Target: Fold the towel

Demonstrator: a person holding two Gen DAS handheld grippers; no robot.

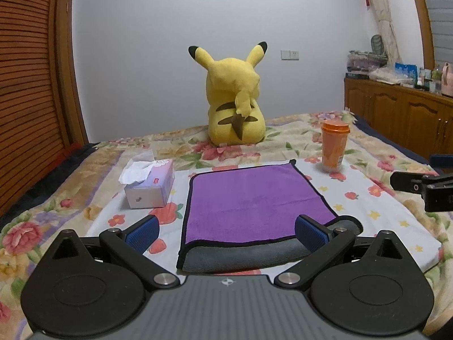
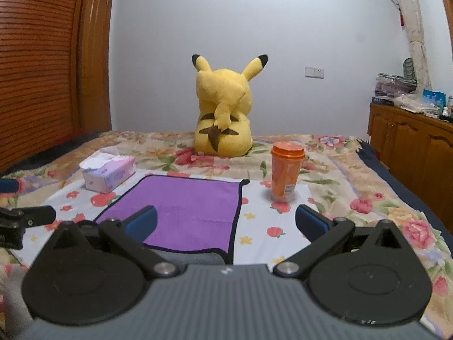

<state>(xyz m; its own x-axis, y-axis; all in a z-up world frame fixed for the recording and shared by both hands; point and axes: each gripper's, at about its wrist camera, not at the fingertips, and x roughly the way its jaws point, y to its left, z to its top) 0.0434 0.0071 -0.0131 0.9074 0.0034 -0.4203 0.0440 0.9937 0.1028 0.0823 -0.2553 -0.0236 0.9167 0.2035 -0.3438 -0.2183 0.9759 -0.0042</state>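
The towel (image 1: 254, 201) lies flat on the bed (image 1: 396, 164), purple face up with a black hem, and its near edge shows a grey layer beneath. The left gripper (image 1: 226, 231) hovers over that near edge with its blue pads spread wide, holding nothing. The right gripper (image 2: 225, 222) hangs over the towel's near right corner, its pads likewise spread and empty. A tissue box (image 1: 150, 184) sits just left of the towel, and an orange cup (image 1: 335, 146) stands upright near its far right corner. Behind them a yellow plush (image 1: 235, 99) sits facing the wall.
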